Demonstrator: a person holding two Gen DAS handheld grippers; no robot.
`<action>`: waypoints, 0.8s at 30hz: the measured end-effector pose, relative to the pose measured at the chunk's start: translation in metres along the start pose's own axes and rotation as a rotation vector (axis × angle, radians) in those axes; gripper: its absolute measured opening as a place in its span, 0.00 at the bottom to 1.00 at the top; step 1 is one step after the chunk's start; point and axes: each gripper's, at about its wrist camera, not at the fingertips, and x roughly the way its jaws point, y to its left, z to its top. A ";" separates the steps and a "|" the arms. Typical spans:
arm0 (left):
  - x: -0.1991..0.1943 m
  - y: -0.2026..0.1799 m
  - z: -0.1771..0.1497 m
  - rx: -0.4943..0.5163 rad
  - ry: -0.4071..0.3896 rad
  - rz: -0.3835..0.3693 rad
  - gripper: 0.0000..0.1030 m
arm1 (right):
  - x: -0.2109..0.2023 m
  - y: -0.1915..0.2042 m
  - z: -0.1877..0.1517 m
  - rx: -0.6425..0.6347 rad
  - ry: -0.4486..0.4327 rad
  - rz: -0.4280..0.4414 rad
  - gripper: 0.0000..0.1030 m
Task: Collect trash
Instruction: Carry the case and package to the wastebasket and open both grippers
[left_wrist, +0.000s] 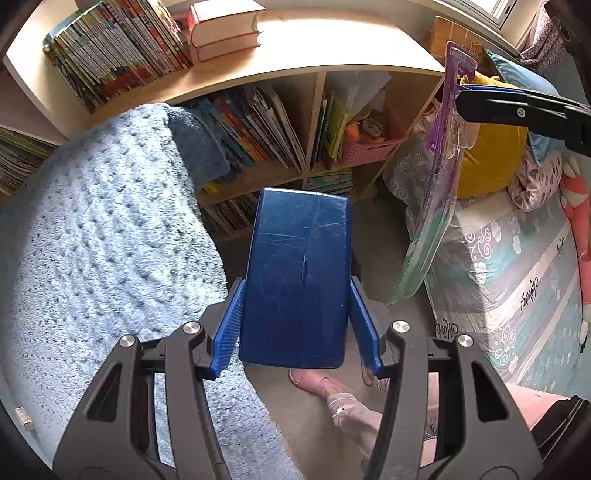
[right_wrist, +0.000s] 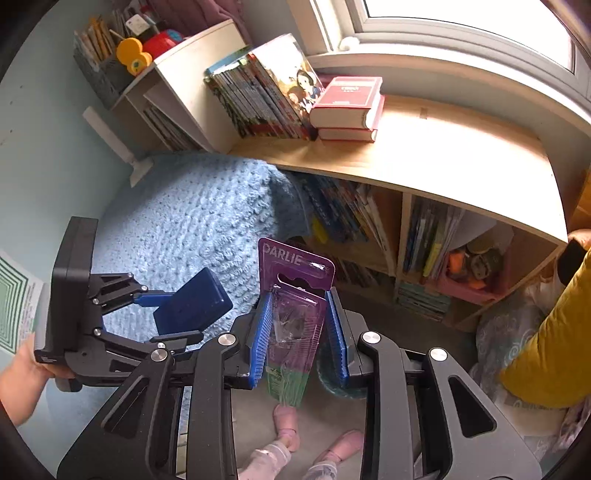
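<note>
My left gripper (left_wrist: 297, 295) is shut on a dark blue box (left_wrist: 299, 273) and holds it in the air above the floor. The same box (right_wrist: 192, 304) and left gripper (right_wrist: 181, 314) show at the left of the right wrist view. My right gripper (right_wrist: 299, 314) is shut on a purple and green Darlie blister pack (right_wrist: 295, 317), held upright. That pack (left_wrist: 439, 162) hangs from the right gripper (left_wrist: 463, 101) at the upper right of the left wrist view.
A light blue knitted blanket (left_wrist: 107, 251) covers a mound at left. A wooden bookshelf (left_wrist: 303, 55) full of books stands ahead. A patterned mattress (left_wrist: 517, 273) with a yellow cushion (left_wrist: 487, 147) lies at right. The person's pink shoes (right_wrist: 317, 439) stand on grey carpet below.
</note>
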 end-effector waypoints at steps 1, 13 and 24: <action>0.006 -0.004 0.001 0.004 0.009 -0.004 0.50 | 0.003 -0.003 -0.002 0.003 0.005 -0.002 0.29; 0.070 -0.030 0.011 0.027 0.092 -0.021 0.50 | 0.046 -0.037 -0.019 0.023 0.056 -0.015 0.29; 0.142 -0.041 0.012 0.043 0.159 -0.034 0.50 | 0.128 -0.084 -0.048 0.073 0.132 -0.043 0.29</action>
